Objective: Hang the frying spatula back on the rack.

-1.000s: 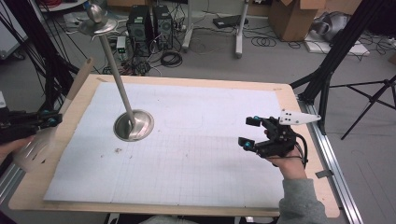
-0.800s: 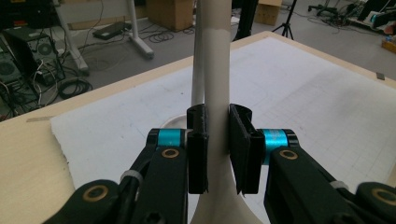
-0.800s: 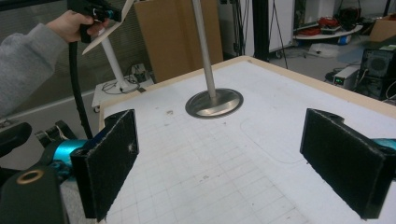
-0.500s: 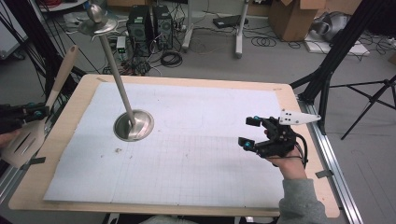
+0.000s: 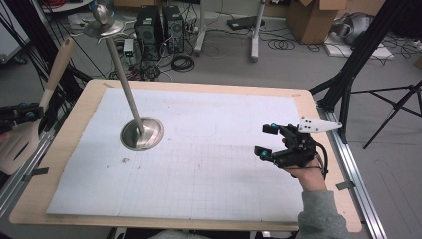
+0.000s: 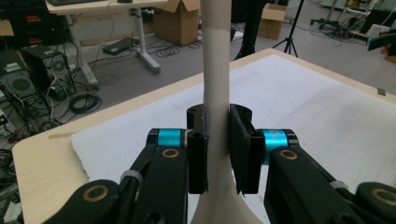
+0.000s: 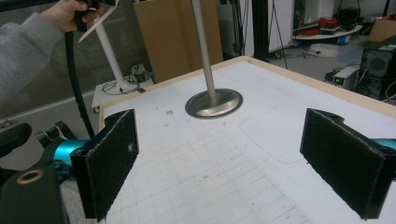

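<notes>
The left gripper clamps the handle of a pale wooden slotted spatula, now lifted higher off the table's left edge than a second ago, so the pickup looks done. The left gripper view shows pads pressing the handle; the high view shows the blade. The right gripper rests open near the steel pole stand.

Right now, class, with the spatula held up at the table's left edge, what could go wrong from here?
1. The left gripper pinches only the narrow handle of the wooden spatula, so the heavy blade might swing or slip.
2. The metal stand rises tall and tilted on a small base; a swinging spatula could topple it.
</notes>
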### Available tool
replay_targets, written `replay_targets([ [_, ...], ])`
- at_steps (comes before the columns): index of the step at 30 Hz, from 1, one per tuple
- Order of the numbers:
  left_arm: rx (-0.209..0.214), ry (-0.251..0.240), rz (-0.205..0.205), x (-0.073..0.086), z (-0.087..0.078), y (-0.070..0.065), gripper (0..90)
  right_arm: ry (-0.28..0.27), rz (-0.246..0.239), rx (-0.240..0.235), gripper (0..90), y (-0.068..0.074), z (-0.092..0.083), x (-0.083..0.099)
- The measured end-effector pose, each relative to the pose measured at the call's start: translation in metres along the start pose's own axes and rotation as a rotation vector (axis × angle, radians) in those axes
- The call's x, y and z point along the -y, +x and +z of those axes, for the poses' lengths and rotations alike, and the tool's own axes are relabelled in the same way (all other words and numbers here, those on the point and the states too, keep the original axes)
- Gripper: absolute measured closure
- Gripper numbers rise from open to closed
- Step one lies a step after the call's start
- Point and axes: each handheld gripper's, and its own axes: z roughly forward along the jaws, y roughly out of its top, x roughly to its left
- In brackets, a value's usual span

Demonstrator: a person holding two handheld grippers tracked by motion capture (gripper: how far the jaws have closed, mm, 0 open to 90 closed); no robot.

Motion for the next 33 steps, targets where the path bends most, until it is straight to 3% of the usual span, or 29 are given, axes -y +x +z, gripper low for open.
replay_targets([
  [33, 0.028, -0.020, -0.014, -0.0083, 0.0046, 0.0009, 77.7, -0.003, 0.003, 0.001, 10.6, -0.0005, -0.0015, 0.0004],
])
